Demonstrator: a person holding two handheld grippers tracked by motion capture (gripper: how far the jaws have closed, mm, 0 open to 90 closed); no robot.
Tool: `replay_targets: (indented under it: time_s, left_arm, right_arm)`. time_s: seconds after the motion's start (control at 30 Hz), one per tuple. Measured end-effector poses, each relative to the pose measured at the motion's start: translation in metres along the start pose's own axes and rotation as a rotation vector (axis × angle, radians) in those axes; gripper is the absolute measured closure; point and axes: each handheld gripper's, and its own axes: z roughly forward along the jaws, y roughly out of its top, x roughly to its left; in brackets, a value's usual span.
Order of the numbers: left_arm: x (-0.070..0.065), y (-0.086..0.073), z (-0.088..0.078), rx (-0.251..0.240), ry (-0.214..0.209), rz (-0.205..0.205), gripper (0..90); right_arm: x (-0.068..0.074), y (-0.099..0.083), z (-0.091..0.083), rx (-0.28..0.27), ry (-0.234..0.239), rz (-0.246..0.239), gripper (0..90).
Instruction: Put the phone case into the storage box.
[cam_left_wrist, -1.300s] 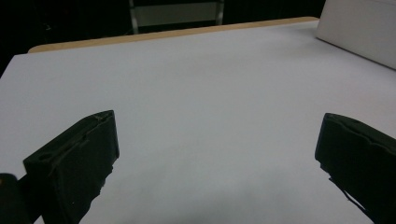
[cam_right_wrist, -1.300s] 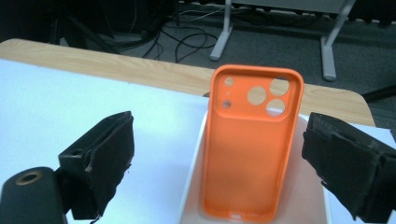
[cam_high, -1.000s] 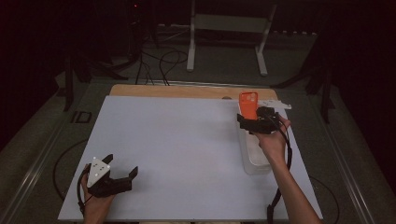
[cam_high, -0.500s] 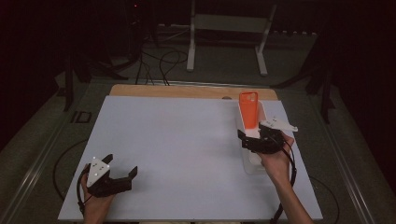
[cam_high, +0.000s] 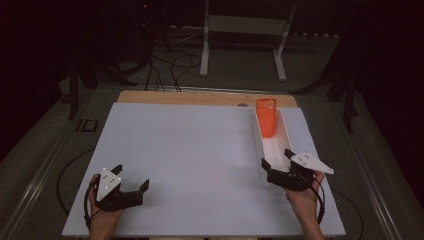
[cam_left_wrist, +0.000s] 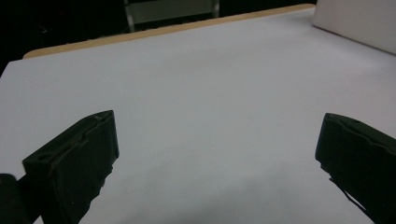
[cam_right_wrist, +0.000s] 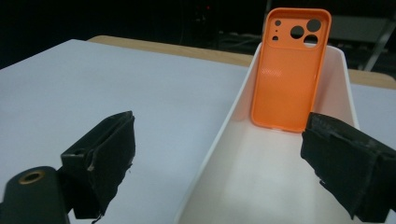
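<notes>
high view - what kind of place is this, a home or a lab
Probably a lab or recording studio: a bare white table in a dark room, loose cables on the floor, and a metal stand behind.

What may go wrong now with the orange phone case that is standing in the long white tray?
The orange phone case only leans upright against the far end wall of the long white plastic tray, so a bump could tip it flat. The open right gripper sits at the tray's near end and might nudge the tray when it moves.

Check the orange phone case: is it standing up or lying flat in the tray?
Standing: the orange phone case leans upright against the white tray's far end wall.
</notes>
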Motion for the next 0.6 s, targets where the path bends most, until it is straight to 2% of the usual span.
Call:
replay_targets:
  time_s: [0.13, 0.33, 0.4, 0.6]
  left_arm:
    - [0.0, 0.001, -0.001, -0.002, -0.007, 0.008, 0.3]
    - [0.001, 0.001, -0.002, -0.004, -0.013, 0.012, 0.3]
    - [0.001, 0.002, -0.002, -0.006, -0.018, 0.016, 0.3]
    - [0.002, 0.0, -0.004, -0.013, -0.022, 0.023, 0.3]
  right_arm:
    - [0.003, -0.013, -0.009, -0.035, 0.023, 0.009, 10.1]
    - [0.009, -0.028, -0.015, -0.061, 0.032, -0.024, 10.2]
    - [0.012, -0.032, -0.017, -0.069, 0.047, -0.054, 10.2]
    - [0.015, -0.038, -0.02, -0.098, 0.079, -0.043, 10.1]
